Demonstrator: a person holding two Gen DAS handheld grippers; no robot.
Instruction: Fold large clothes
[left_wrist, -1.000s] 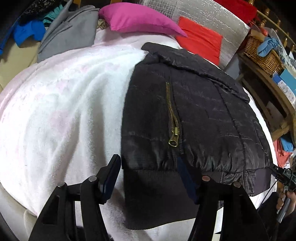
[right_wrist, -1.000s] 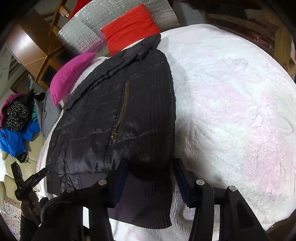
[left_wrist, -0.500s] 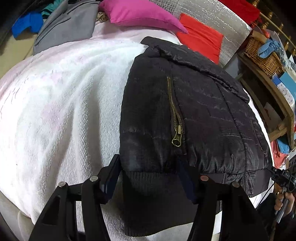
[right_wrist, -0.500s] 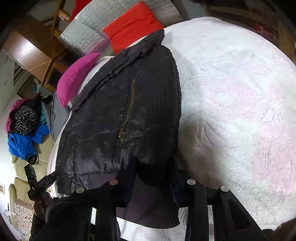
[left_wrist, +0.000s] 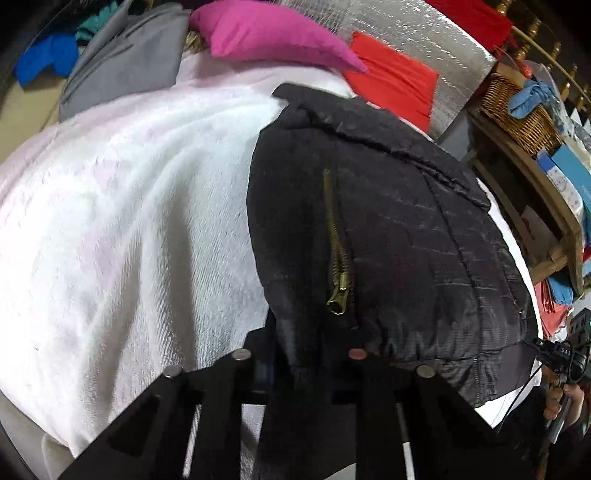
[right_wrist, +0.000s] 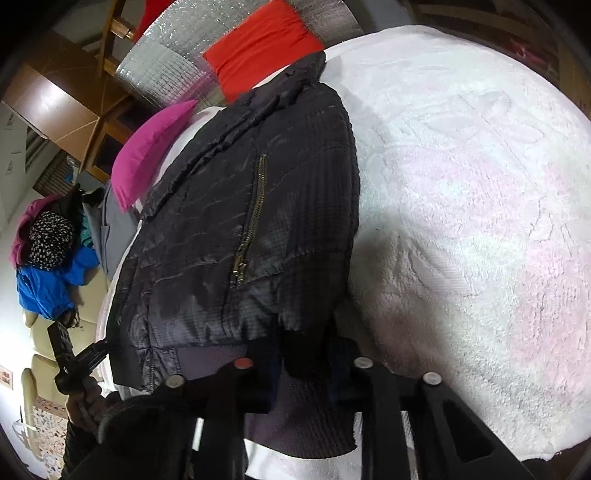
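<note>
- Black quilted jacket (left_wrist: 388, 229) lies on bed w/ fluffy white-pink blanket (left_wrist: 122, 229); collar end points toward the pillows, ribbed hem end nearest both cams
- Brass zip (left_wrist: 338, 258) runs down jacket front, pull hanging near the hem
- Left tool (left_wrist: 314, 354) pinched narrow on the hem corner at jacket's blanket-side edge; fabric bunches up btwn its fingers
- Right tool (right_wrist: 303, 354) likewise closed narrow on the hem/cuff corner at the opposite edge, dark rib knit (right_wrist: 295, 417) hanging below it
- Each tool shows in the other's view at the far hem corner, gripped in a hand (right_wrist: 83, 400)
- Magenta pillow (left_wrist: 273, 35) and red cushion (left_wrist: 391, 88) at bed head, against a silver foil panel (left_wrist: 417, 40)
- Grey garment (left_wrist: 125, 62) + blue clothes (left_wrist: 48, 61) heaped beyond the blanket
- Wicker basket (left_wrist: 517, 110) on wooden shelf by the bed
</note>
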